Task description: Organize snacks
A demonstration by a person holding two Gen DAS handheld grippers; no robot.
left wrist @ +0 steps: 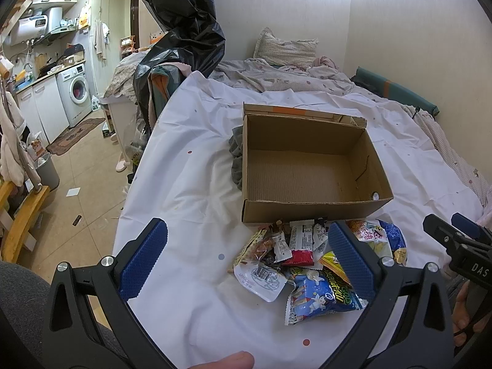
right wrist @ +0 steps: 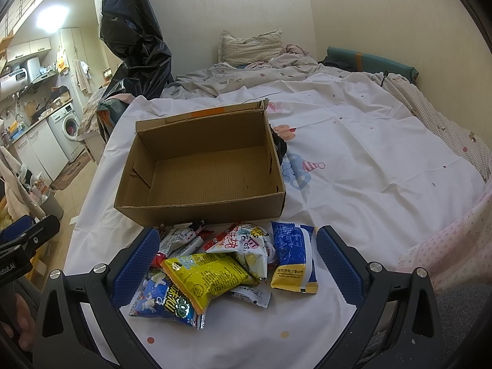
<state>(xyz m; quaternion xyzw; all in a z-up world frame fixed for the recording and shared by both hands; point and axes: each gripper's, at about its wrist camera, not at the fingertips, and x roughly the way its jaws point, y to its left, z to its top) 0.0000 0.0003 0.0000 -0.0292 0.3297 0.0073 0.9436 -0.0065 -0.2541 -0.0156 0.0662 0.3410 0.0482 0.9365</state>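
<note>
Left wrist view: your left gripper (left wrist: pixel 247 258) hangs above the bed with its fingers (left wrist: pixel 143 259) spread wide and nothing between them. The snack pile (left wrist: pixel 310 264) lies on the white sheet (left wrist: pixel 190 184), just in front of the near wall of the cardboard box (left wrist: pixel 310 209), which stands upright with no snacks in it. The right-hand finger overlaps the pile in this view; you cannot tell whether it touches a packet. Your right gripper (left wrist: pixel 446 230) shows at the right edge, beside the pile.

Right wrist view: your right gripper (right wrist: pixel 236 261) also stands fully open and holds nothing, with most of the pile framed between its fingers (right wrist: pixel 339 264). The yellow packet (right wrist: pixel 206 276) lies on top, overlapping the blue packet with green lettering (right wrist: pixel 166 303). The blue-and-yellow packet (right wrist: pixel 293 255) lies at the right side of the pile, mostly clear of the others.

Handling, as a judgement: expect these packets to be light, glossy and slippery, with air-filled bodies that give under pressure and contents that may crush. Grip across the flat sealed edge or a narrow side, not the puffed middle, and close gently. Take the blue-and-yellow packet or the top yellow one first; pulling a buried packet is likely to drag its neighbours. The soft bed gives little support, so avoid pressing down.
</note>
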